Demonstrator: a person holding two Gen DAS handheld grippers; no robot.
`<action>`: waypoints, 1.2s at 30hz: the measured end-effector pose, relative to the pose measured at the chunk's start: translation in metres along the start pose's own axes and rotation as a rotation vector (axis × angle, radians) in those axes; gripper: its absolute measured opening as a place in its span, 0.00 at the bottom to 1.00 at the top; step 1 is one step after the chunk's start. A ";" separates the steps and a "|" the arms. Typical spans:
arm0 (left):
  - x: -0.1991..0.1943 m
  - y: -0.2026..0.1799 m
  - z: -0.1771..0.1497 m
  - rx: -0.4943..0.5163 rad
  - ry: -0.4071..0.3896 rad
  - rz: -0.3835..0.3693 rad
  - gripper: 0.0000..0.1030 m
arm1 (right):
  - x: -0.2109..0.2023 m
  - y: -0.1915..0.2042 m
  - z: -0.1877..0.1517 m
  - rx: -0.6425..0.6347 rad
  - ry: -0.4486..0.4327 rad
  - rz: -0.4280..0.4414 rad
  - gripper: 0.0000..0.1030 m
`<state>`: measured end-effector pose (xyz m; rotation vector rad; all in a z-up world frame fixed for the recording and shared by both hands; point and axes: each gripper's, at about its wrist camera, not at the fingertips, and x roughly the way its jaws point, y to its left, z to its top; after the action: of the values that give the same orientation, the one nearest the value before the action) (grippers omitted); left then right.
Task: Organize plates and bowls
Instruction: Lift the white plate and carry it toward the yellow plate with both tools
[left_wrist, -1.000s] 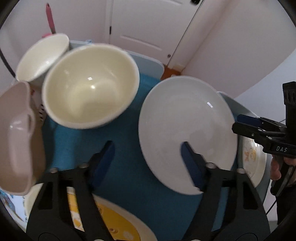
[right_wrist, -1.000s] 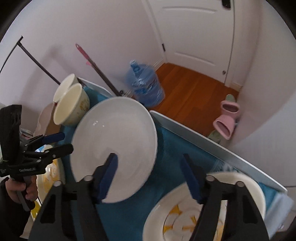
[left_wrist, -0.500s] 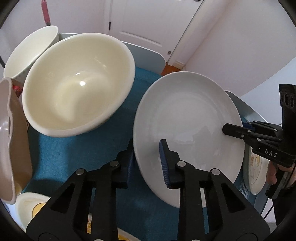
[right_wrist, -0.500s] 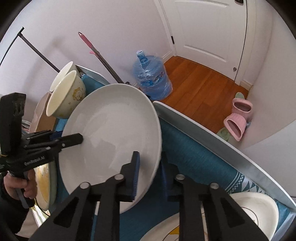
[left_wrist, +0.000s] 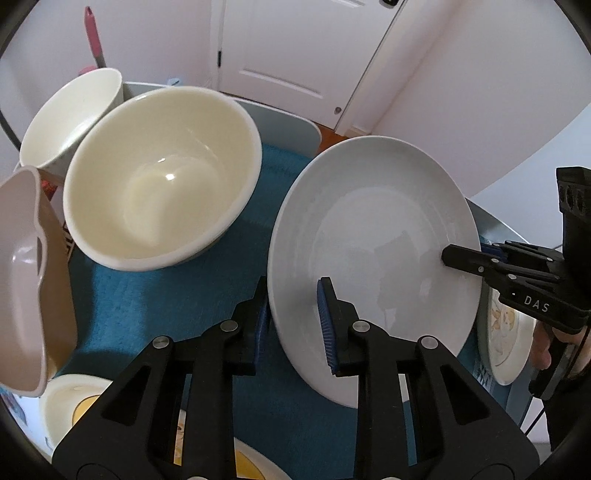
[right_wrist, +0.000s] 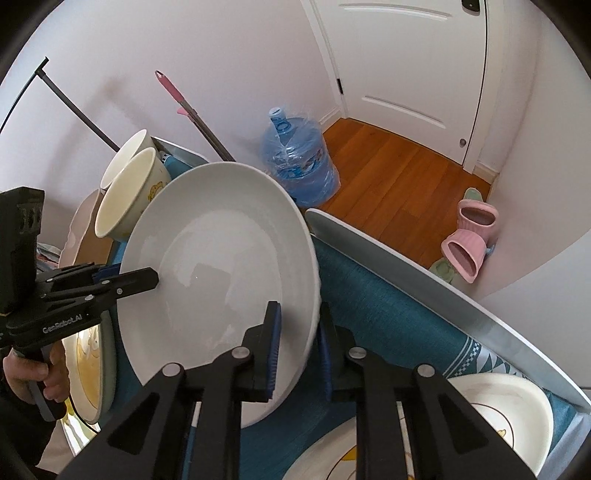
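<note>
A large plain white plate (left_wrist: 376, 254) is held tilted above the blue cloth (left_wrist: 155, 302). My left gripper (left_wrist: 295, 325) is shut on its near rim. My right gripper (right_wrist: 297, 347) is shut on the opposite rim of the same plate (right_wrist: 221, 266). Each gripper shows in the other's view, the right one (left_wrist: 454, 254) at the plate's right edge, the left one (right_wrist: 147, 275) at its left edge. A big cream bowl (left_wrist: 162, 173) and a smaller white bowl (left_wrist: 70, 114) stand behind on the left.
A pinkish-beige dish (left_wrist: 29, 273) stands tilted at far left. Plates with yellow cartoon prints lie around: (left_wrist: 509, 332), (left_wrist: 74, 410), (right_wrist: 491, 417). The table's grey edge (right_wrist: 406, 269) runs on the right. A water jug (right_wrist: 295, 158) and pink slippers (right_wrist: 469, 240) are on the wooden floor.
Both grippers closed from open onto the white plate's opposite rims and lifted it, tilting it up off the cloth. The view drew back slightly since half a second ago.
</note>
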<state>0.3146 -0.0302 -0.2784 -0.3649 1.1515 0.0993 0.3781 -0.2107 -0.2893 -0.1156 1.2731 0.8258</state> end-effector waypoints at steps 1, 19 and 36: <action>-0.002 -0.001 0.000 0.004 -0.003 -0.001 0.21 | -0.001 0.000 0.000 0.002 0.000 -0.002 0.17; -0.012 0.004 -0.003 0.047 0.005 0.006 0.21 | -0.013 0.008 -0.001 0.038 -0.006 -0.028 0.17; 0.016 -0.006 0.005 0.060 0.048 0.049 0.21 | 0.005 -0.005 -0.013 0.070 0.047 0.009 0.17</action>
<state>0.3273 -0.0361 -0.2894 -0.2871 1.2088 0.0992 0.3710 -0.2182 -0.2997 -0.0740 1.3456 0.7893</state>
